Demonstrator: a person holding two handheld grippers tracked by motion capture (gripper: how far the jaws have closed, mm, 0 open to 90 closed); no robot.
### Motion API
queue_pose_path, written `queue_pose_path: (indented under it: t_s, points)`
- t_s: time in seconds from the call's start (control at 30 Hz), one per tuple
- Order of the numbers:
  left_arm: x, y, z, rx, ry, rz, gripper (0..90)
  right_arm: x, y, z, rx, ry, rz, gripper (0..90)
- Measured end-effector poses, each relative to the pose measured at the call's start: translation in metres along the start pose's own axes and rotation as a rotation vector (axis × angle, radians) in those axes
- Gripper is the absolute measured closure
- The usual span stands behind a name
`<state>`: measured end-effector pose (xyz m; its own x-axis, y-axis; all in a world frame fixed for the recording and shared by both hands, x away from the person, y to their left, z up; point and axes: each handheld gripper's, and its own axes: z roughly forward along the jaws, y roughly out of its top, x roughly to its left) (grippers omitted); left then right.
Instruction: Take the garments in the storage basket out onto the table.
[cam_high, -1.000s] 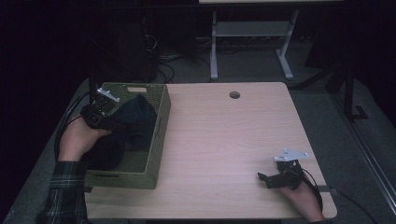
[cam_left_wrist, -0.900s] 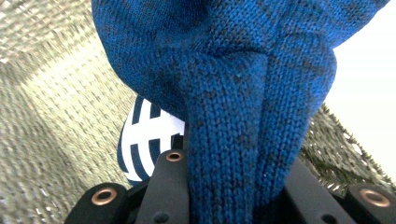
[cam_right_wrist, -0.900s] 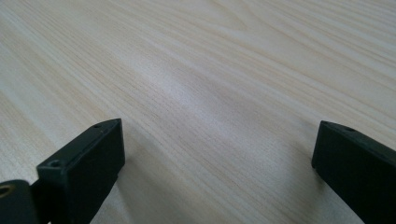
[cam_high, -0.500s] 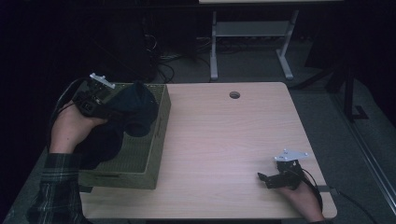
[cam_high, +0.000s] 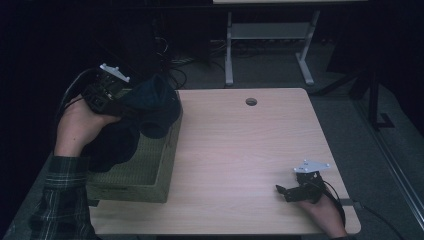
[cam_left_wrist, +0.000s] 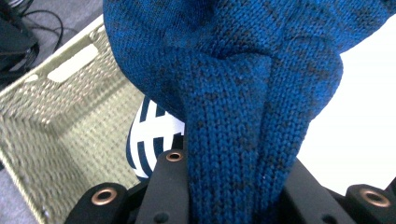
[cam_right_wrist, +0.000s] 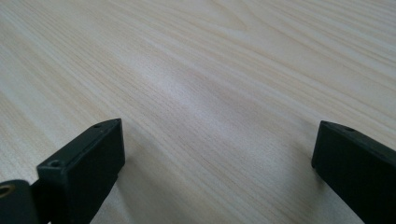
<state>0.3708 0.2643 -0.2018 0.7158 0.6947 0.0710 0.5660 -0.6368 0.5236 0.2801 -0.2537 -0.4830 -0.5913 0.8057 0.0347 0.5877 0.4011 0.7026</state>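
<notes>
Clearly the left gripper (cam_high: 116, 102) is the one at work: its jaws are clamped on a fold of the blue knit garment (cam_left_wrist: 243, 93), which rises straight out from between them in the left gripper view. From the high view, the garment (cam_high: 150, 107) hangs lifted over the far end of the woven basket (cam_high: 145, 175), bulging toward the basket's right wall and the bare bench (cam_high: 240, 150) beyond it. A striped white-and-blue cloth (cam_left_wrist: 152, 135) lies lower, inside the basket (cam_left_wrist: 56, 140), under the lifted knit. The bulk of the garment sits to the right of the left gripper, so any carry toward the bench top runs rightward across the basket's rim. The right gripper (cam_high: 290, 191) rests at the near right corner of the bench, well apart from the garment, its jaws spread wide with nothing between them, over plain wood (cam_right_wrist: 210, 93). The left hand (cam_high: 80, 125) is by far the nearer.
</notes>
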Motion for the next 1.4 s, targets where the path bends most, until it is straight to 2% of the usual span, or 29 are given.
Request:
queue_pose_path:
  t_s: [0.13, 0.23, 0.43, 1.1, 1.4]
  points:
    - [-0.007, 0.011, -0.002, -0.012, -0.017, 0.011, 78.0, 0.000, 0.000, 0.000, 0.000, 0.000, 0.000, 2.2]
    - [-0.013, 0.021, -0.003, -0.013, -0.018, 0.038, 78.0, 0.000, 0.000, 0.000, -0.001, 0.000, 0.000, 2.2]
    - [-0.025, 0.037, 0.000, -0.026, -0.040, 0.065, 78.1, 0.000, 0.000, 0.000, -0.001, 0.000, 0.000, 2.2]
    - [-0.069, 0.085, 0.031, -0.057, -0.134, 0.166, 78.1, 0.000, 0.000, 0.000, 0.000, 0.000, 0.001, 2.2]
    - [-0.091, 0.099, 0.053, -0.051, -0.178, 0.195, 78.4, 0.000, 0.000, 0.000, 0.001, 0.000, 0.002, 2.2]
